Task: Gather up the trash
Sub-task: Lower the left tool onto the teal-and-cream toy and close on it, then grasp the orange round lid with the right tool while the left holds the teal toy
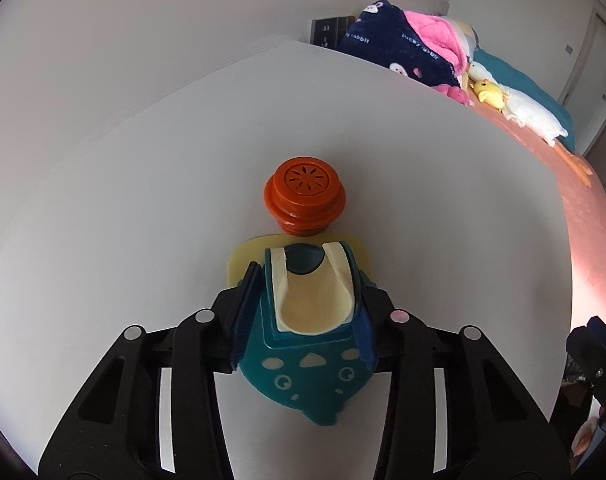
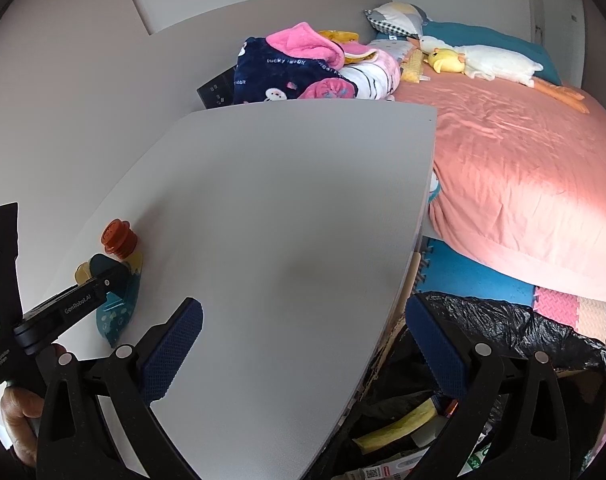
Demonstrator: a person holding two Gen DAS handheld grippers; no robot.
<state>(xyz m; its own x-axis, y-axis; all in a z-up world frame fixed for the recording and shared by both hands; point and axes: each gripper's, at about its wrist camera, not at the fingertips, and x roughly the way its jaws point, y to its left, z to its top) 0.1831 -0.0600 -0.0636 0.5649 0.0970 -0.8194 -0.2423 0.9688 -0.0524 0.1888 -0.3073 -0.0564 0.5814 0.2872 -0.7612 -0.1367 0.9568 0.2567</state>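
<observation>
White table point(image 2: 287, 216), "GenRobot.AI" left gripper point(image 1: 309, 300) (pouch-clamped)

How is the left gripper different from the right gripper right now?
The left gripper has its blue pads squeezing a teal and cream toy; the right gripper holds nothing. The left gripper's jaws sit close together; the right gripper's stand wide apart. Both are black with blue pads, over the white table.

Teal-cream pouch point(image 1: 303, 356), orange cap point(image 1: 305, 196), white table point(image 1: 143, 200).
</observation>
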